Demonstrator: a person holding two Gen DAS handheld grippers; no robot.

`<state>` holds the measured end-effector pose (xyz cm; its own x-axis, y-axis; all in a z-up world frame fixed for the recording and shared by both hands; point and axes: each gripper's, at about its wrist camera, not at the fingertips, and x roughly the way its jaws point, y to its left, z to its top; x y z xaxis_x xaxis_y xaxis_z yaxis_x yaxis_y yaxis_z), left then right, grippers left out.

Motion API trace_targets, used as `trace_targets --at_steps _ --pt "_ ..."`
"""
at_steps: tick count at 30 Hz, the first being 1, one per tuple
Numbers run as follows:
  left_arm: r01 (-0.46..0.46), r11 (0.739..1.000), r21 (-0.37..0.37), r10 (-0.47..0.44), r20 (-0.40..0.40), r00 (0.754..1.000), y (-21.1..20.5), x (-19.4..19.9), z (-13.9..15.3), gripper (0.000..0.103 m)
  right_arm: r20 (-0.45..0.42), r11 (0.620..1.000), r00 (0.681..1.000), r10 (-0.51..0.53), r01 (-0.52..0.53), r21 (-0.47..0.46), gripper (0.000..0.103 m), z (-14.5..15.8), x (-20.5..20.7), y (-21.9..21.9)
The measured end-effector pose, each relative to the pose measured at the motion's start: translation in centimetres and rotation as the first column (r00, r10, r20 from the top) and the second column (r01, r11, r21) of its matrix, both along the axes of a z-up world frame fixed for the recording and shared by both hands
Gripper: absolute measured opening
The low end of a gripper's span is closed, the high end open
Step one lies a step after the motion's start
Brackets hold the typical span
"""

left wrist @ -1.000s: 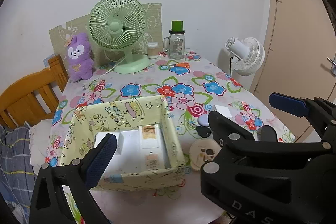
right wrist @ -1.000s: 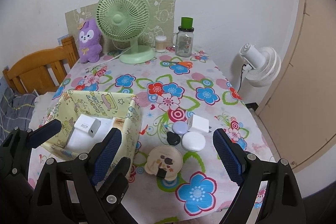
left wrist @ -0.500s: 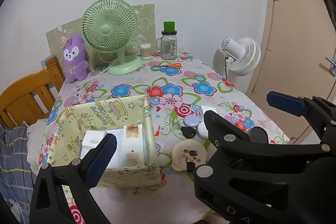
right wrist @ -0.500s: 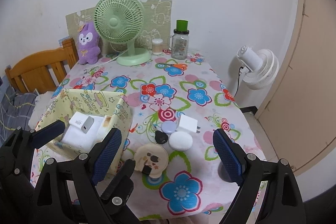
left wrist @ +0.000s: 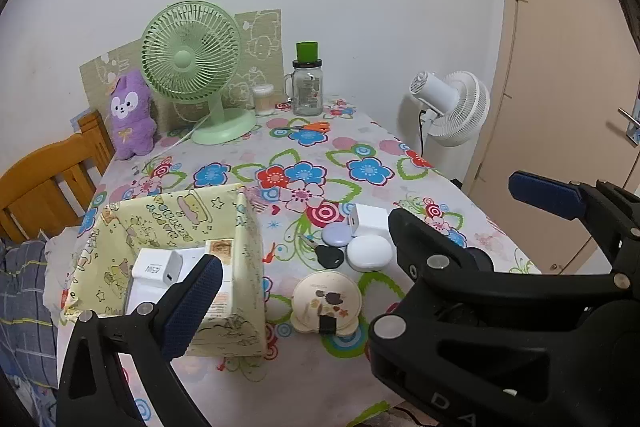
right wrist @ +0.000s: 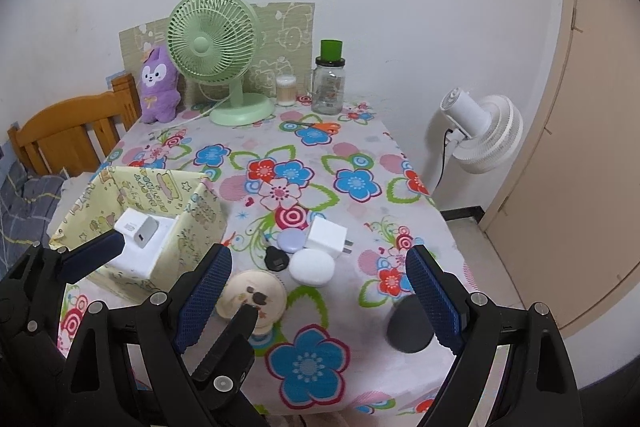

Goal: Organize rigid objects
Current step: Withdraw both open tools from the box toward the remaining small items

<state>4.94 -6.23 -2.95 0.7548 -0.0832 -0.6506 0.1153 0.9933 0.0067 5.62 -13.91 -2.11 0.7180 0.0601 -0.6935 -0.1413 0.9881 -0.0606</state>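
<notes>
Your left gripper (left wrist: 360,227) hangs above the near edge of the tabletop (right wrist: 360,155) with its jaws spread wide and nothing between them. Its left finger (left wrist: 192,303) overlaps the near right corner of the yellow fabric box (left wrist: 168,227), which sits at the tabletop's near left corner. Inside the box a white charger marked 45W (left wrist: 157,268) lies on top of a white carton (right wrist: 138,253).

To the right of the box, near the middle of the near edge, a round cream mirror (left wrist: 326,301) lies flat. Just behind it sit a black key fob (right wrist: 276,259), a lilac round case (right wrist: 291,241), a white oval case (right wrist: 312,267) and a white plug adapter (right wrist: 328,237), all close together; the adapter touches the oval case.

Your right gripper (right wrist: 316,295) is likewise released, its pads well apart and empty, above the near right part of the tabletop.

At the far edge stand a purple plush toy (right wrist: 158,85), a green desk fan (right wrist: 216,47) and a glass jar (right wrist: 329,85).
</notes>
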Motion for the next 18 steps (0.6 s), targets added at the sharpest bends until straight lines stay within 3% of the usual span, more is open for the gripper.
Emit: trace_targets --at_steps 18 --pt "0.033 0.999 -0.032 -0.033 -0.011 0.999 -2.8 1.4 -1.5 0.103 -0.008 1.0 1.0 -0.023 0.023 0.006 0.091 -1.5 1.1 -3.2"
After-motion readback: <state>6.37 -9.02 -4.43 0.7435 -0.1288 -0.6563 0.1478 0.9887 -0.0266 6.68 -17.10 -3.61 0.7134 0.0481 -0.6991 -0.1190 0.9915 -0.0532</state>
